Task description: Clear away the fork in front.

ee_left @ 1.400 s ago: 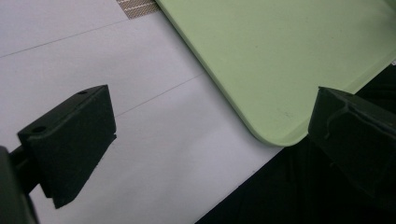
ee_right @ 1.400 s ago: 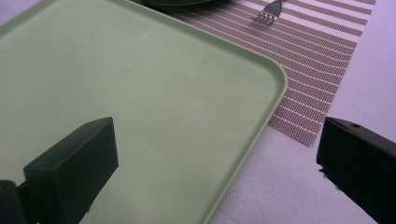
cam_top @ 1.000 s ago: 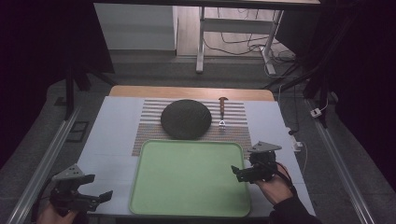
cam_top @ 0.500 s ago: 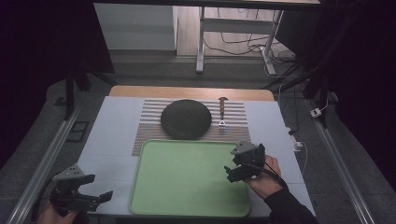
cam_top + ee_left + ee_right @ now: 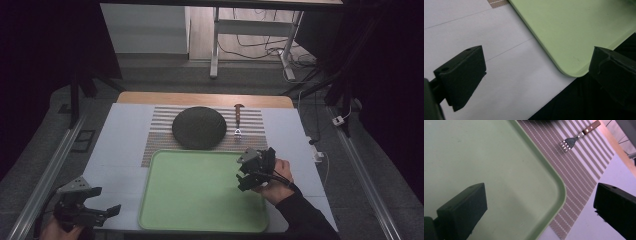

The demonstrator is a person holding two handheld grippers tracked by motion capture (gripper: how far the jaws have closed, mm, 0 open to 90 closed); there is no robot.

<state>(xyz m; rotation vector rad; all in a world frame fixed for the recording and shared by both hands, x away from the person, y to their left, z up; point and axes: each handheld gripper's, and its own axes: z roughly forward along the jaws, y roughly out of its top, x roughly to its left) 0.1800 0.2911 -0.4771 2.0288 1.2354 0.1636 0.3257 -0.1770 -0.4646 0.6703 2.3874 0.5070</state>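
Right hand-held gripper (image 5: 245, 174), jaws wide and empty, hovers over the flat pale-green plastic tray's (image 5: 200, 200) far right corner; the wooden-handled metal fork (image 5: 238, 120) lies untouched on the striped placemat (image 5: 160, 142). Nothing moved yet.

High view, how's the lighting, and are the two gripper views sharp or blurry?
High view: dim, the room's edges near black, the green tray and striped mat evenly lit, no glare. Left gripper view: brighter, the tray clear, the close jaws soft. Right gripper view: the fork and mat weave crisp, the jaws slightly blurred.
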